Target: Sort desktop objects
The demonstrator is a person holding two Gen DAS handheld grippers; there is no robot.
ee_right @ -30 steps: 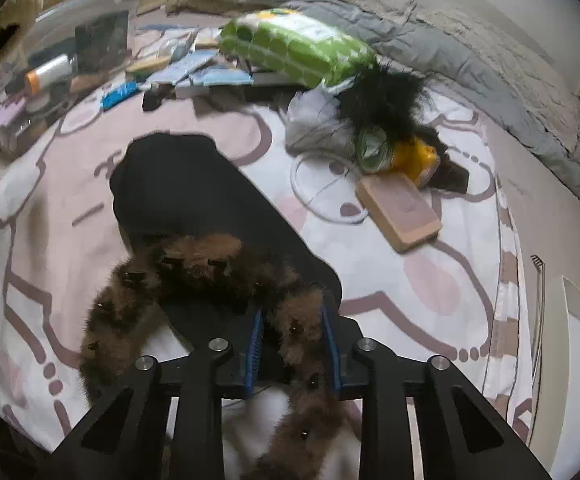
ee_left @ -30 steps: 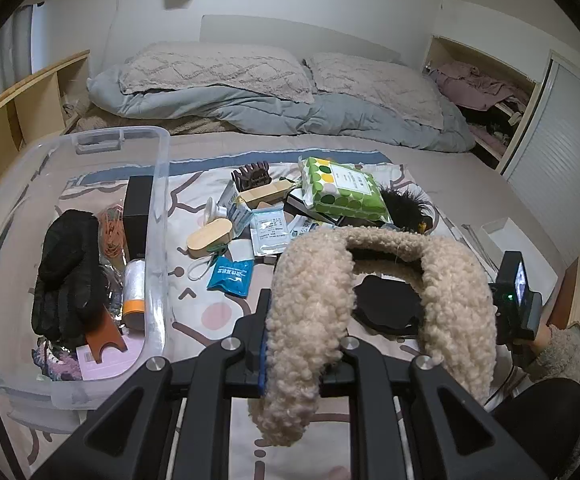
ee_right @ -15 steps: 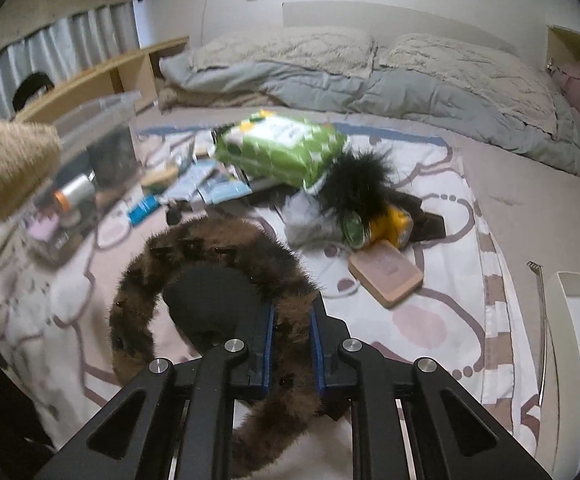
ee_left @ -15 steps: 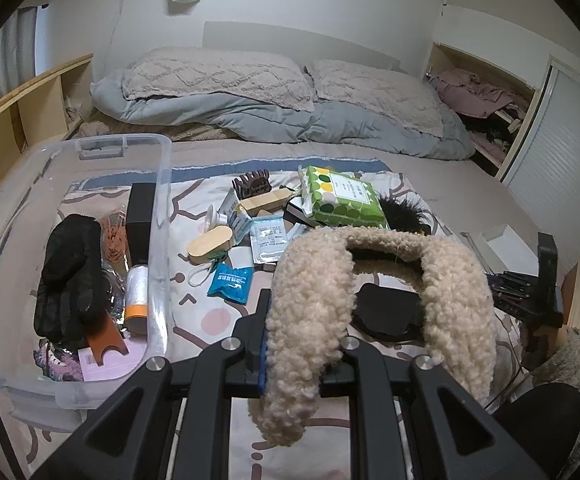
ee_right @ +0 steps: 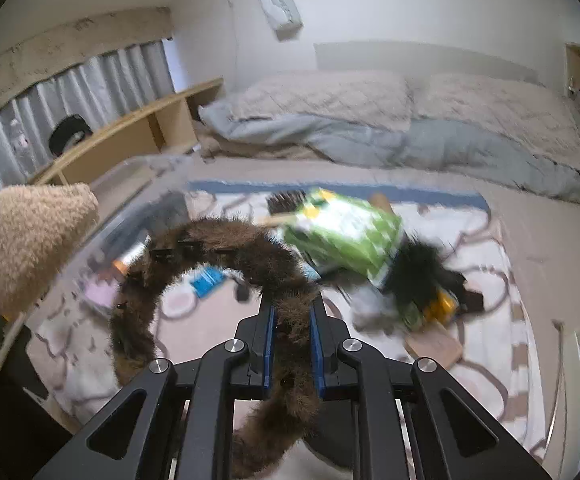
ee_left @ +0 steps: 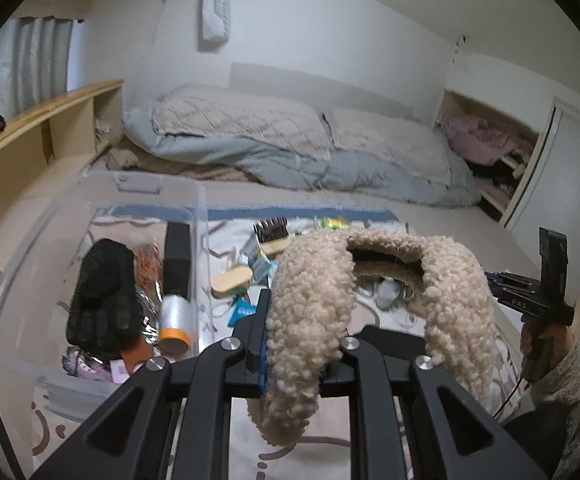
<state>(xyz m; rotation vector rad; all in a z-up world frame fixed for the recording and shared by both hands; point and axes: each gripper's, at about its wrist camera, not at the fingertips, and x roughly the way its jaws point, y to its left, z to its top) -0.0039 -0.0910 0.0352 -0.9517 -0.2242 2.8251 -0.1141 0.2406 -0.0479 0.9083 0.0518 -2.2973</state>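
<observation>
Bedding fills the far end of the room: 2 quilted pillows (ee_left: 242, 120) on a grey-blue duvet (ee_left: 297, 164), with a patterned blanket (ee_right: 485, 344) spread on the bed nearer by and clutter scattered over it.

Left claw (ee_left: 303, 344) is clamped on one leg of a cream fleecy headband (ee_left: 309, 320), which arches up ahead of it and comes down on its right, clear of the blanket. To its left sits a clear plastic bin (ee_left: 70, 208) holding a black glove (ee_left: 102, 292), a black box (ee_left: 177, 256) and a roll with an orange end (ee_left: 174, 324). Ahead of it lie a brush (ee_left: 272, 232) and a blue packet (ee_left: 242, 312).

Right claw (ee_right: 293, 336) is closed on a brown furry headband (ee_right: 226, 256), whose loop curves up and away to its left, off the blanket. Just ahead and to its right lies a green-and-white pack (ee_right: 341, 236), with a black fluffy thing (ee_right: 417, 268) beside that and a tan block (ee_right: 433, 346) nearer. The cream headband shows far off to its left.
</observation>
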